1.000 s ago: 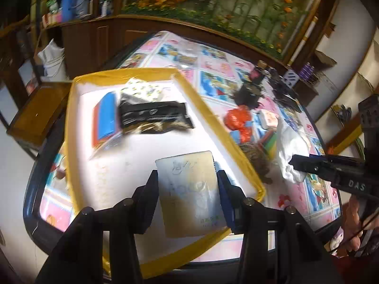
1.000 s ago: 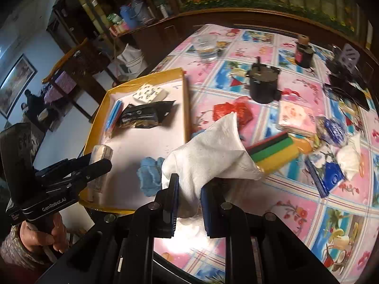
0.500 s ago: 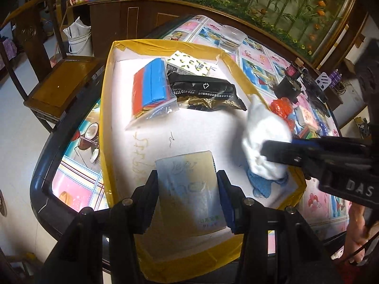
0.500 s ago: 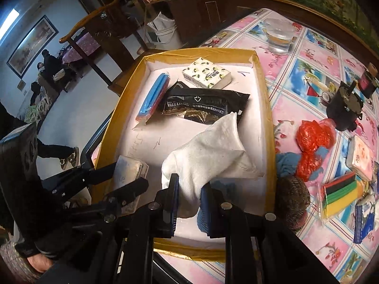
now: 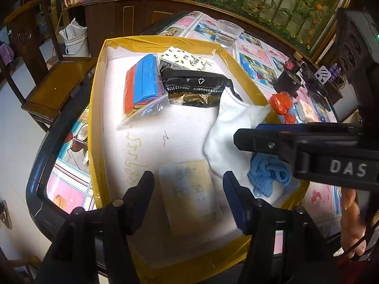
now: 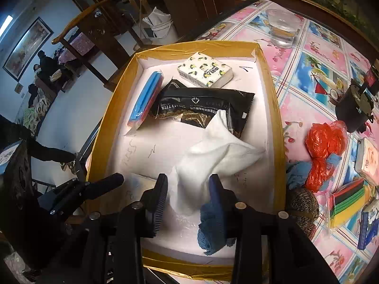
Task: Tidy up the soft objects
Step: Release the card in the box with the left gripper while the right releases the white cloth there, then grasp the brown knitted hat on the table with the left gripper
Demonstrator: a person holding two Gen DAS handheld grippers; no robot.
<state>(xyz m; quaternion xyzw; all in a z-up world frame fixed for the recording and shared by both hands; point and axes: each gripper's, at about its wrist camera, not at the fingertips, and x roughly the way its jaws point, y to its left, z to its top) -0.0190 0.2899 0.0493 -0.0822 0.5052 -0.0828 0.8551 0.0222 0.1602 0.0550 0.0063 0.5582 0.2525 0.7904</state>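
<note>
A yellow-rimmed white tray (image 5: pixel 97 118) (image 6: pixel 277 123) sits on the table. My left gripper (image 5: pixel 187 182) hovers low over its near end, jaws opening. A pale flat packet (image 5: pixel 189 189) lies on the tray floor between the fingers, with a gap on each side. My right gripper (image 6: pixel 188 184) is just to the right, jaws also opening. A crumpled white cloth (image 6: pixel 213 156) (image 5: pixel 227 127) rests on the tray between its fingers, no longer pinched. A blue towel (image 6: pixel 213 232) (image 5: pixel 270 172) lies by the right finger.
At the tray's far end lie a bag of blue and red sheets (image 5: pixel 142 82), a black packet (image 6: pixel 201 104) and a patterned tissue pack (image 6: pixel 206 71). Right of the tray are a red plastic bag (image 6: pixel 324 139), a black pot (image 6: pixel 355 108), a glass (image 6: pixel 281 28) and a brown scrubber (image 6: pixel 303 201). A wooden chair (image 5: pixel 54 82) stands left.
The right gripper carried the white cloth from the table to the left over the tray. Both grippers' jaws then opened, letting go of the cloth and the pale packet.
</note>
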